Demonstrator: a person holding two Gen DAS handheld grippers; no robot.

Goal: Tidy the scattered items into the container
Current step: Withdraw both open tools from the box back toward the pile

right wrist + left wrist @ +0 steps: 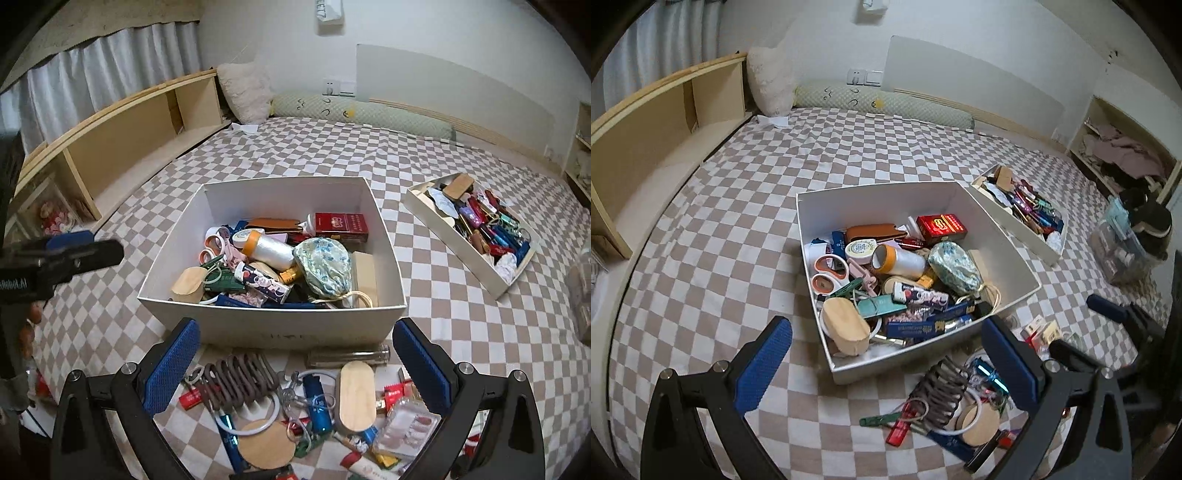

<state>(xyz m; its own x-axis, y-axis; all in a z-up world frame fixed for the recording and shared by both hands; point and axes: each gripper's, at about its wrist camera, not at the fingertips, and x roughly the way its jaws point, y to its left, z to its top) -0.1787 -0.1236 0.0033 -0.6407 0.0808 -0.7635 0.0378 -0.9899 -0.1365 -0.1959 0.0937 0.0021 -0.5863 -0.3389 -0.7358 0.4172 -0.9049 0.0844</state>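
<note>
both claws hang spread and empty: the right gripper [295, 373] straddles the loose pile at six o'clock of the white box [273, 325], lined up over the brown hair claw [236, 380]; the left gripper [886, 362] waits at the box's near corner, clear of the reach.

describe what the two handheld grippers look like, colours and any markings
Both grippers are black-framed with silver bolts at the pivots, and their fingers carry blue textured pads. Left gripper and right gripper look alike in their own views. In the right wrist view, the left gripper's body shows partly readable white lettering. No cables show.
</note>
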